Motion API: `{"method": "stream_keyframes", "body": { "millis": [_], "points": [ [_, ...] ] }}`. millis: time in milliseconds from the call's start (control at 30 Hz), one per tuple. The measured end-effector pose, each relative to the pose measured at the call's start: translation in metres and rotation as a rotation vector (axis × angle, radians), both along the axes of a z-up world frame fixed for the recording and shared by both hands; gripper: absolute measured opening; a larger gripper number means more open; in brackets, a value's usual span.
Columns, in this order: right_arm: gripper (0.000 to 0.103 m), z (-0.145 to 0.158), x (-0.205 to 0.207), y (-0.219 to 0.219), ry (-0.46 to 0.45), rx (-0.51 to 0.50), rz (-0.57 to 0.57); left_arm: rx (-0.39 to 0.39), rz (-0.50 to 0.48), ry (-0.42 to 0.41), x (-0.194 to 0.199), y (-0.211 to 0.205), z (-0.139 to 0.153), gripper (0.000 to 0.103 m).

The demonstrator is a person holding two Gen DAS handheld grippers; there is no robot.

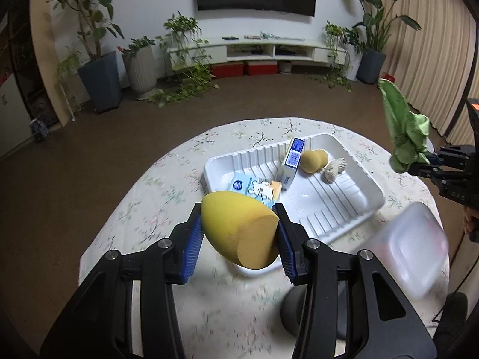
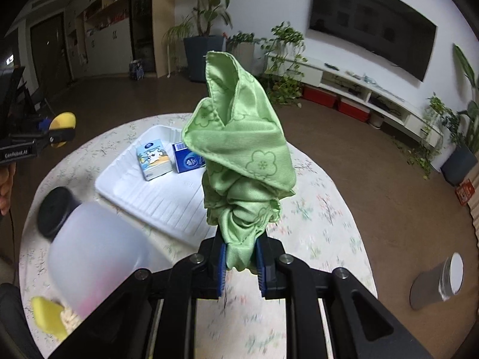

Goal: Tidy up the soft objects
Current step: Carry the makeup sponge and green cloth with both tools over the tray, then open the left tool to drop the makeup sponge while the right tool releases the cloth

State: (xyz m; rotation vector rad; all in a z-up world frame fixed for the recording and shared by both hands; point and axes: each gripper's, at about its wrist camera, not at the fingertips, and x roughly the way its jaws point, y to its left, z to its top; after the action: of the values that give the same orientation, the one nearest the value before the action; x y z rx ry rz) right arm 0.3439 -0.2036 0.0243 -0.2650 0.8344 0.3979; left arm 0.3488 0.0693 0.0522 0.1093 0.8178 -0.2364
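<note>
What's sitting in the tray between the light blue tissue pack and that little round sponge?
In the left wrist view, a dark blue tissue box stands tilted in the white tray, between the light blue tissue pack and the small round sponge.

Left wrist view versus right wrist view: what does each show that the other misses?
Only the left wrist view shows the small tan sponge and the knitted piece lying in the white tray. Only the right wrist view shows a grey cup lying on the floor. Both show the left gripper shut on the yellow sponge, the right gripper shut on the green cloth, and the tray.
</note>
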Motion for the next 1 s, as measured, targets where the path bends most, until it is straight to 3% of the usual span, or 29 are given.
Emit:
{"method": "stream_keyframes", "body": {
  "millis": [200, 467, 1000],
  "points": [
    [0.018, -0.019, 0.044, 0.02, 0.084, -0.028, 0.113, -0.001, -0.062, 0.055, 0.033, -0.011, -0.029, 0.042],
    [0.018, -0.044, 0.055, 0.044, 0.165, -0.098, 0.274, 0.01, -0.124, 0.11, 0.054, -0.03, -0.061, 0.042],
    [0.021, -0.076, 0.076, 0.048, 0.227, -0.118, 0.282, 0.023, -0.14, 0.156, 0.065, -0.038, -0.086, 0.044]
  ]
}}
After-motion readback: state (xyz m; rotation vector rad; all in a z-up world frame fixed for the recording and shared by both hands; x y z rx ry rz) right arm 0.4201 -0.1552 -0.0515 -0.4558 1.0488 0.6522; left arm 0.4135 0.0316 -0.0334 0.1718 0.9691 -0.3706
